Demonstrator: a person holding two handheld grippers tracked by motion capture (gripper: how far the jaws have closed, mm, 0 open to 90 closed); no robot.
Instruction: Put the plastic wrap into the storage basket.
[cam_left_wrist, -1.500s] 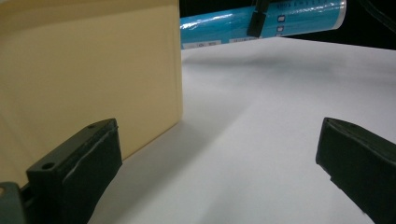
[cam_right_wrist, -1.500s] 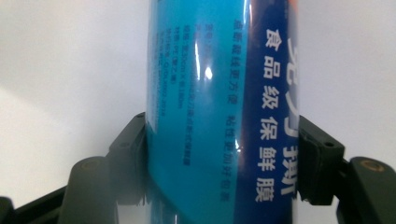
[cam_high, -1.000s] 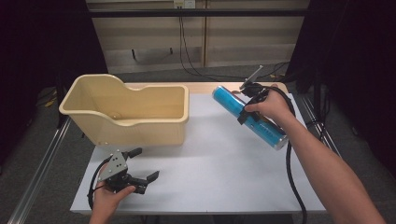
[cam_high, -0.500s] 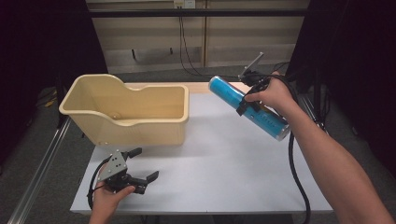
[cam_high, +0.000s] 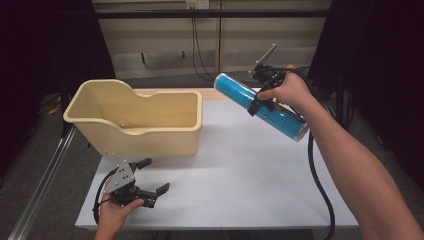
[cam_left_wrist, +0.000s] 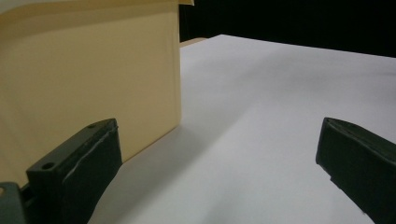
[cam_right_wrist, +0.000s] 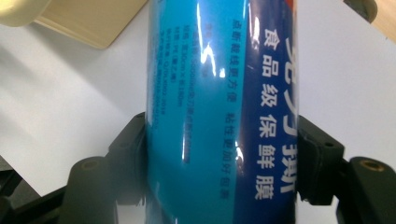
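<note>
A long blue tube (cam_high: 260, 105) with white print is held in the air over the right half of the table, tilted with its far end toward the beige tub (cam_high: 135, 117). My right gripper (cam_high: 256, 102) is shut on it near its middle; in the right gripper view the blue tube (cam_right_wrist: 219, 112) sits clamped between both black jaws. My left gripper (cam_high: 152, 177) rests low at the table's front left, open with nothing in it. In the left gripper view its fingers (cam_left_wrist: 77, 170) stand wide apart beside the tub's wall (cam_left_wrist: 88, 79).
The white table (cam_high: 240, 175) has free room in front of and right of the tub. A black cable (cam_high: 317, 175) trails from the right gripper along the forearm. A metal rail (cam_high: 40, 185) runs along the floor at left.
The right gripper has carried the blue tube up and to the left, toward the tub. The left gripper has stayed in place.
</note>
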